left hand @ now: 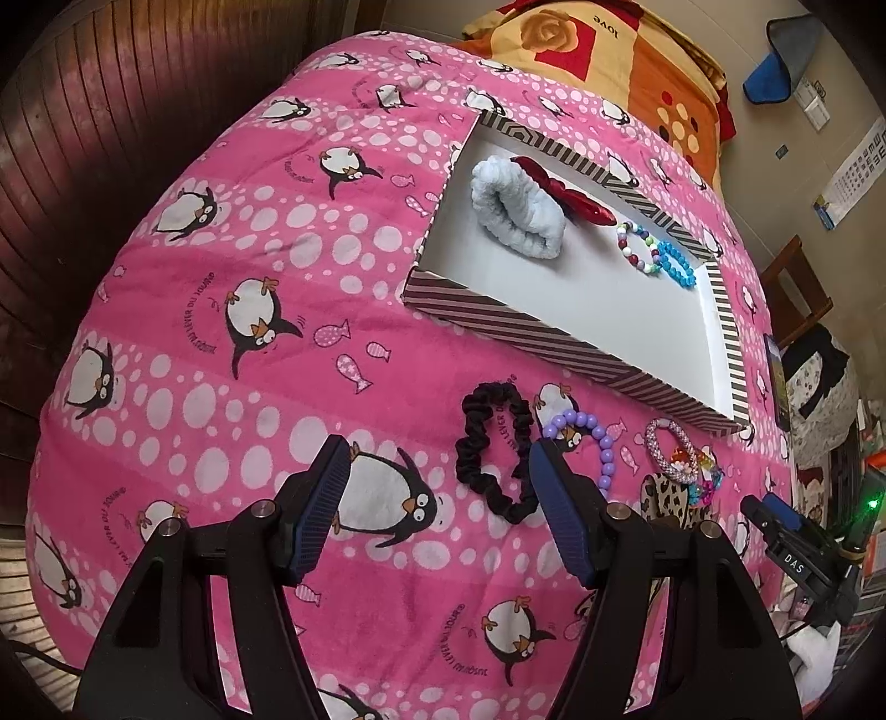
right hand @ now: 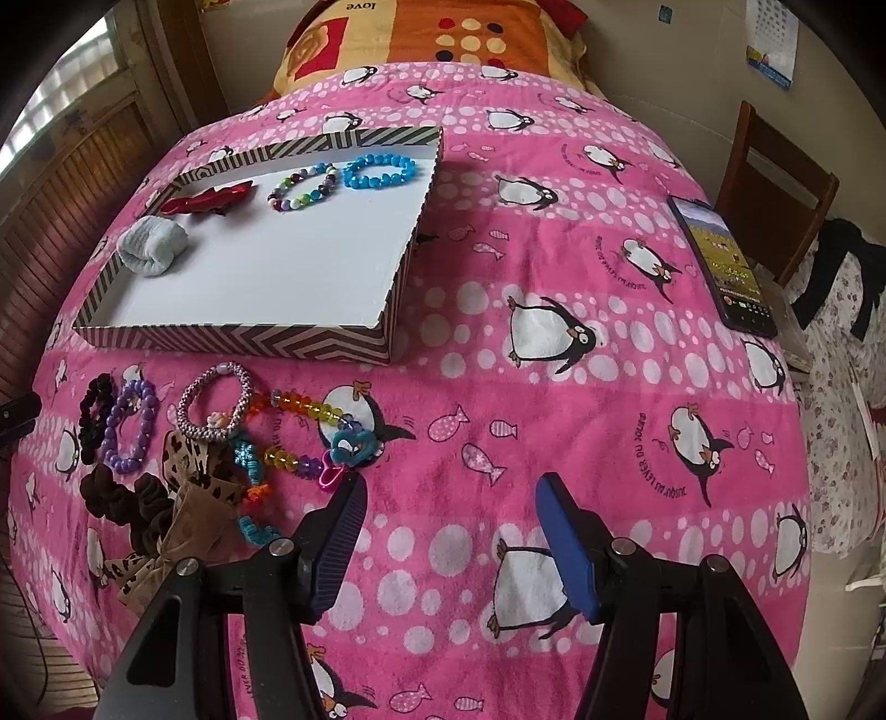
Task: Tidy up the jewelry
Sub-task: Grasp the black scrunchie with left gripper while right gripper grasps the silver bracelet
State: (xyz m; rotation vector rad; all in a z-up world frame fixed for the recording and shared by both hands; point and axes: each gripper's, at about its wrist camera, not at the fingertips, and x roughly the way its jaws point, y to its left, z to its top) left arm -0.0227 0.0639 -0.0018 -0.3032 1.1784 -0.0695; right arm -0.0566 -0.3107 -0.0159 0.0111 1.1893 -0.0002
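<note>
A striped box (left hand: 487, 318) (right hand: 243, 338) lies on the pink penguin blanket. It holds a pale blue wristband (left hand: 515, 213) (right hand: 150, 243), a red bow clip (left hand: 565, 191) (right hand: 207, 199), a multicolour bead bracelet (left hand: 637, 246) (right hand: 304, 187) and a blue bead bracelet (left hand: 678, 265) (right hand: 379, 170). In front of the box lie a black scrunchie (left hand: 493, 448) (right hand: 94, 412), a purple bead bracelet (left hand: 587, 443) (right hand: 130, 429), a pink-white woven bracelet (left hand: 673, 448) (right hand: 216, 407) and more pieces. My left gripper (left hand: 437, 473) is open above the blanket, just left of the scrunchie. My right gripper (right hand: 448, 498) is open, empty, right of the pile.
A phone (right hand: 722, 263) lies on the blanket at the right edge. A leopard-print bow (right hand: 194, 471), a brown scrunchie (right hand: 127, 507) and a clear bead string with a blue heart (right hand: 332, 432) sit in the pile. An orange pillow (right hand: 443, 39) is at the bed's head.
</note>
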